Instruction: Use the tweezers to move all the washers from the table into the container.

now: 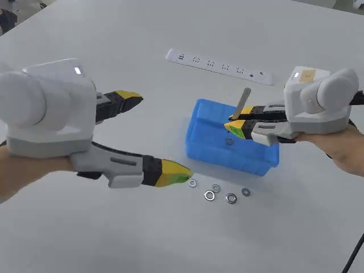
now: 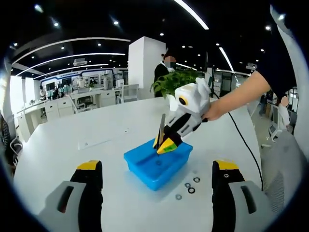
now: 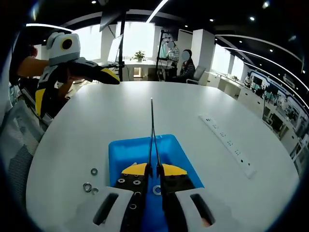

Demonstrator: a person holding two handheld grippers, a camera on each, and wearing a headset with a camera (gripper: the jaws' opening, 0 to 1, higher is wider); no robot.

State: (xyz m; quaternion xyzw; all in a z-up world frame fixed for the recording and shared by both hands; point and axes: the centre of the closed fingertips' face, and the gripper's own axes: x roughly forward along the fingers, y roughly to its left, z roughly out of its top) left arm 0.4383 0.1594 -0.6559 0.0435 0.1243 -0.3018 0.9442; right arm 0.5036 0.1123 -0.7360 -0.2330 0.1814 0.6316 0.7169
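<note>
Washers lie loose on the table at lower centre of the head view, just below the blue container. Right gripper is clamped on the tweezers above the container. Left gripper, at frame left, stands spread and empty.

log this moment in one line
right hand-held gripper: shut on tweezers, over container | left hand-held gripper: open | washers: on table
</note>
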